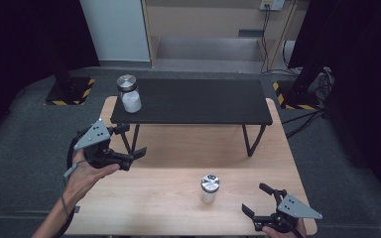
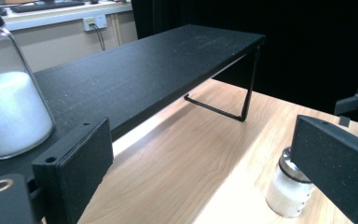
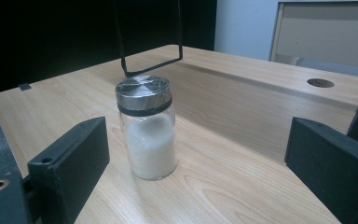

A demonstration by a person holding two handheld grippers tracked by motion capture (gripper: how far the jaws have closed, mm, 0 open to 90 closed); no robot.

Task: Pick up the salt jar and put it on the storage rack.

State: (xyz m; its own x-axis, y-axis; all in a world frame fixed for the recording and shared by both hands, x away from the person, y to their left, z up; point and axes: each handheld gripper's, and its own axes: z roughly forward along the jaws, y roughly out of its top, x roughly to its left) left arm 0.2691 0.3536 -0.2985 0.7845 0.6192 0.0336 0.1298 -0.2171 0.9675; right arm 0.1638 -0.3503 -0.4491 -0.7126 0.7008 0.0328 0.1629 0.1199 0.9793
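Dark curtains close off both sides of the room, and between them we work at a pale wooden table (image 1: 178, 208) with a low black shelf (image 1: 193, 101) standing across its far half. Our left gripper (image 1: 129, 141) hangs by the shelf's left leg with its jaws wide and nothing between them; just past it, a glass jar (image 1: 129, 94) of white powder stands on the shelf's left end. Our right gripper (image 1: 258, 201) rests low at the table's near right corner, jaws equally wide and empty, aimed at a second jar, the small spice jar (image 3: 146, 128) that stands alone on the bare table, near but not touching.

We judge this spice jar to be rigid, smooth glass: light enough for one gripper, but slippery and breakable if knocked over. It looks roughly two-thirds full of white grains, so the weight sits low. Its metal cap (image 3: 142, 91) is wider-looking and banded in black, a poor place to pinch. We would take it across the glass body, below the cap, with pads square to the sides.

It stands upright, long axis vertical, cap pointing straight up.
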